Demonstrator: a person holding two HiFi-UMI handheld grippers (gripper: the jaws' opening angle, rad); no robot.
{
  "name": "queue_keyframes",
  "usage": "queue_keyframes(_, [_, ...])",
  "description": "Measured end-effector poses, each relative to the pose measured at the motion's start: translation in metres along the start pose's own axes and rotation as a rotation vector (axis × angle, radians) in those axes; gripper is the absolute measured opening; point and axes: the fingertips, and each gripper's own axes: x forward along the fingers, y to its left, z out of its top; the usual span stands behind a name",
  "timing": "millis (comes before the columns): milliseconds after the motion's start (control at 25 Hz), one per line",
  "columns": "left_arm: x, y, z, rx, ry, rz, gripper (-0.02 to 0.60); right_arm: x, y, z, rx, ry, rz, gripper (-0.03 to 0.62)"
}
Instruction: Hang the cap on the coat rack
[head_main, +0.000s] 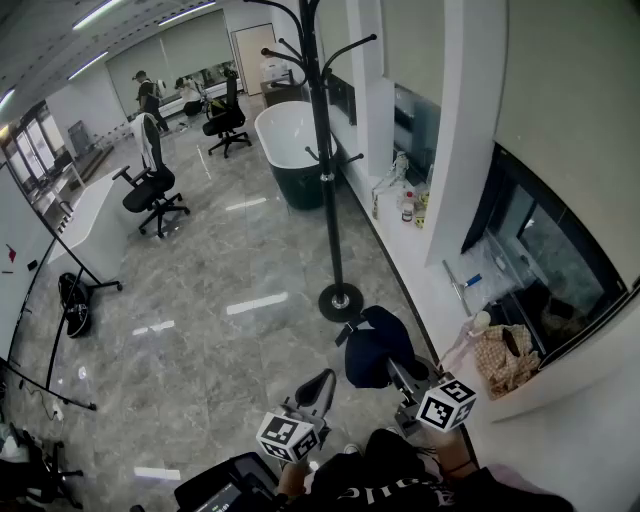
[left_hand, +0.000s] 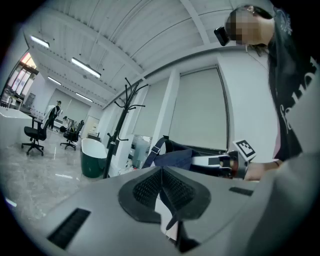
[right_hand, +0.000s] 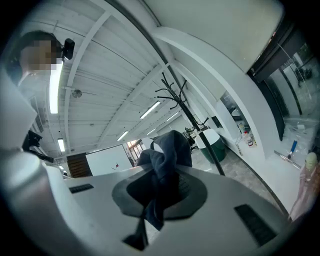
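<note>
The navy cap (head_main: 374, 343) hangs bunched from my right gripper (head_main: 393, 368), which is shut on its fabric. In the right gripper view the cap (right_hand: 164, 159) is pinched between the pads and droops over them. The black coat rack (head_main: 327, 160) stands on the floor just beyond the cap, with its round base (head_main: 340, 301) close to it and its hooks high up. My left gripper (head_main: 322, 386) is to the left of the cap, shut with nothing in it. The left gripper view shows the closed pads (left_hand: 172, 189), with the cap (left_hand: 172, 157) and the rack (left_hand: 118, 133) beyond them.
A white tub with a dark green shell (head_main: 289, 150) stands behind the rack. A white window ledge (head_main: 425, 272) on the right carries bottles (head_main: 408, 206), a squeegee (head_main: 466, 284) and a tan bag (head_main: 506, 358). Office chairs (head_main: 150, 190) and a whiteboard stand (head_main: 60, 250) are at the left.
</note>
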Motion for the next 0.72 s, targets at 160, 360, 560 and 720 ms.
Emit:
queue_keyframes(160, [0.009,0.006,-0.001,-0.008,0.000,-0.003,0.005,0.005,-0.011,0.005,-0.006,0.000,-0.015,0.035])
queue_keyframes(360, [0.034,0.014,-0.005,-0.021,0.008,-0.006,0.005,0.021,-0.038,0.022,-0.026,-0.006,-0.021,0.035])
queue_keyframes(560, [0.069,0.039,0.003,-0.017,-0.008,0.012,0.005,0.058,-0.078,0.050,-0.050,-0.013,-0.014,0.035])
queue_keyframes(720, [0.108,0.070,0.020,-0.017,-0.045,0.052,0.005,0.095,-0.110,0.076,-0.075,-0.006,0.009,0.035])
